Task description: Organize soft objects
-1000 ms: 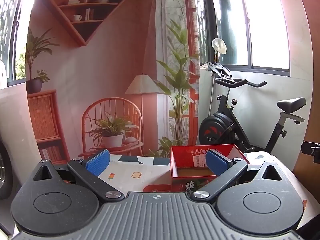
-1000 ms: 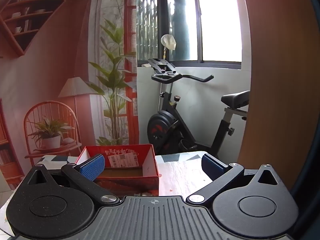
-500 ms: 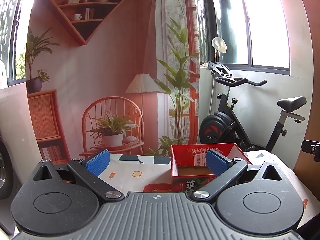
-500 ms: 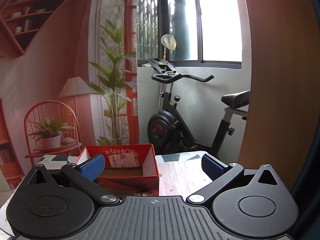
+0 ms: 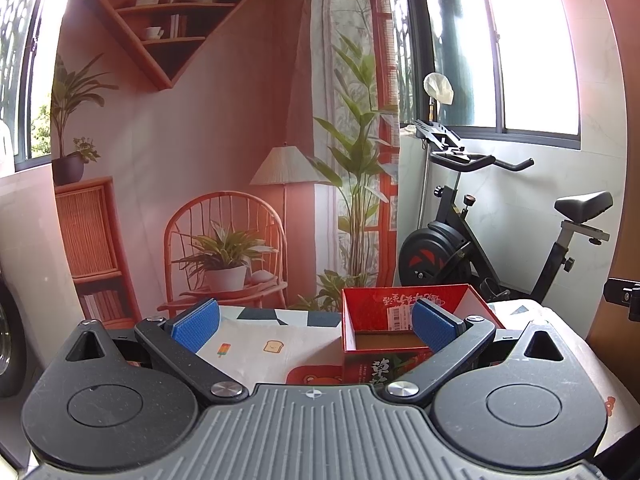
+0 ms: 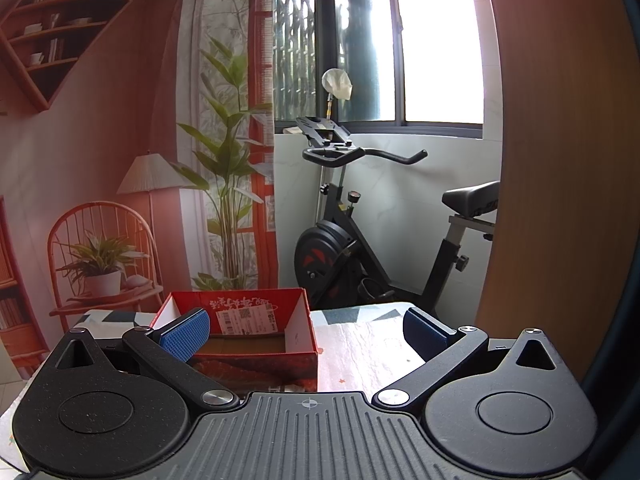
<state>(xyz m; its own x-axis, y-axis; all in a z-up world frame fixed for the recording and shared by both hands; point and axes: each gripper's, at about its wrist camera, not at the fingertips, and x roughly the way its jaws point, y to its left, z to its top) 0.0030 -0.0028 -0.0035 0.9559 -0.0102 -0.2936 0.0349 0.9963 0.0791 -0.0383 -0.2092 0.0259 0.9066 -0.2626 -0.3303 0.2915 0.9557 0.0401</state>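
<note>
The left claw point(image 5: 314, 326) stood wide, its blue pads point(image 5: 196, 325) well apart with nothing between them, held level over the tabletop point(image 5: 256, 346). Ahead and toward its right finger sat an open red box point(image 5: 384, 312); that finger's pad hid part of the box's inside, and only a brown floor and a white label showed there. No soft object could be made out in either view.

The right claw point(image 6: 306, 332) was spread wide too, and empty. The same red box point(image 6: 240, 354) lay ahead toward its left finger, whose pad covered the box's near left corner. The claw body cut off the near part of the tabletop point(image 6: 360, 344) in both views. Beyond the tabletop stood an exercise bike point(image 6: 352, 248) and a printed room backdrop point(image 5: 192, 152).
</note>
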